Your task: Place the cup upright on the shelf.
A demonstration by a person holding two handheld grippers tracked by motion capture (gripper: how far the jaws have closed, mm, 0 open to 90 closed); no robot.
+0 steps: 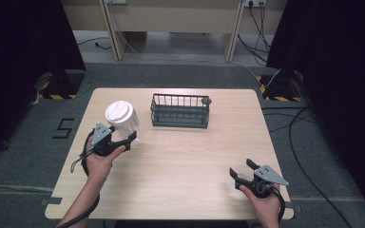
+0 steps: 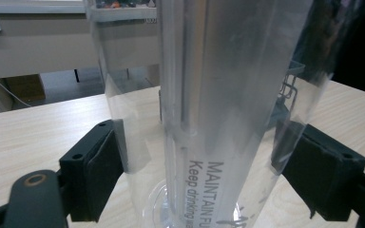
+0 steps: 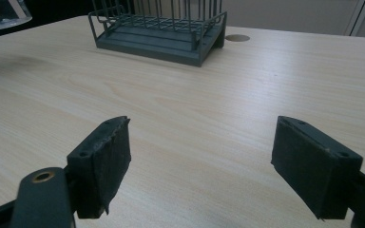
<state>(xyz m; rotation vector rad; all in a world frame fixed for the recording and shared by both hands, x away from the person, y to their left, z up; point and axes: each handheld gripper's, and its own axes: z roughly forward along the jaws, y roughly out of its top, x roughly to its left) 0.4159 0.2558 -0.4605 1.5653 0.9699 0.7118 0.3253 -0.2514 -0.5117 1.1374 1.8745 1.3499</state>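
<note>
A clear plastic container (image 1: 123, 121) with a white lid (image 1: 119, 113) sits between the jaws of my left gripper (image 1: 126, 137) at the table's left side. In the left gripper view the see-through container (image 2: 218, 95), printed with grey lettering, spans the gap and both black pads (image 2: 105, 166) press its sides; my left gripper (image 2: 204, 161) is shut on it. From the right gripper view the container's base (image 3: 0, 12) hangs above the tabletop over a faint shadow. My right gripper (image 1: 241, 167) rests open at the front right, with nothing between its jaws (image 3: 199, 152).
A dark wire basket (image 1: 180, 110) (image 3: 161, 28) stands at the back middle of the wooden table (image 1: 195, 156), with a round grommet (image 1: 206, 100) by its right corner. Beyond the table are desk legs, floor cables and dark curtains on both sides.
</note>
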